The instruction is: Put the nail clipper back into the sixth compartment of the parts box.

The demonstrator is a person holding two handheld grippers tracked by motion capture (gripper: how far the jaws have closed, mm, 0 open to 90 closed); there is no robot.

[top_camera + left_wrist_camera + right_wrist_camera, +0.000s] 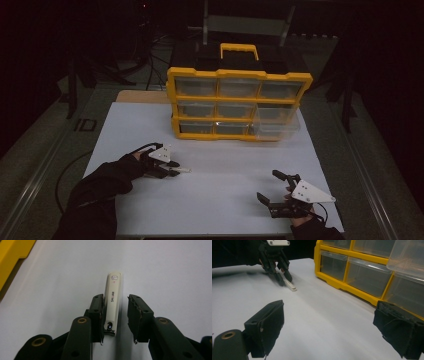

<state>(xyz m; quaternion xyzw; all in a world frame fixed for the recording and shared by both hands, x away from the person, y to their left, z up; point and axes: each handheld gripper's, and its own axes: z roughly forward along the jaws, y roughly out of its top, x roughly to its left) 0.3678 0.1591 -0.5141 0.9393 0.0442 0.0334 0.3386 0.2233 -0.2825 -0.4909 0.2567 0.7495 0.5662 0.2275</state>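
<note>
A white nail clipper lies flat on the white table top, pointing away between the jaws of my left gripper. One pad rests against the clipper's side, while the other stands off it with a clear gap. In the high view the left gripper sits at the left of the table with the clipper poking out to its right. My right gripper rests near the front right edge, jaws wide apart and empty. The right gripper view looks across its own open jaws to the left gripper and the clipper.
A yellow organizer with clear drawers and a carry handle stands upright at the back of the table. Its lower right clear drawer is pulled out toward me. Dark floor and stands surround the table.
</note>
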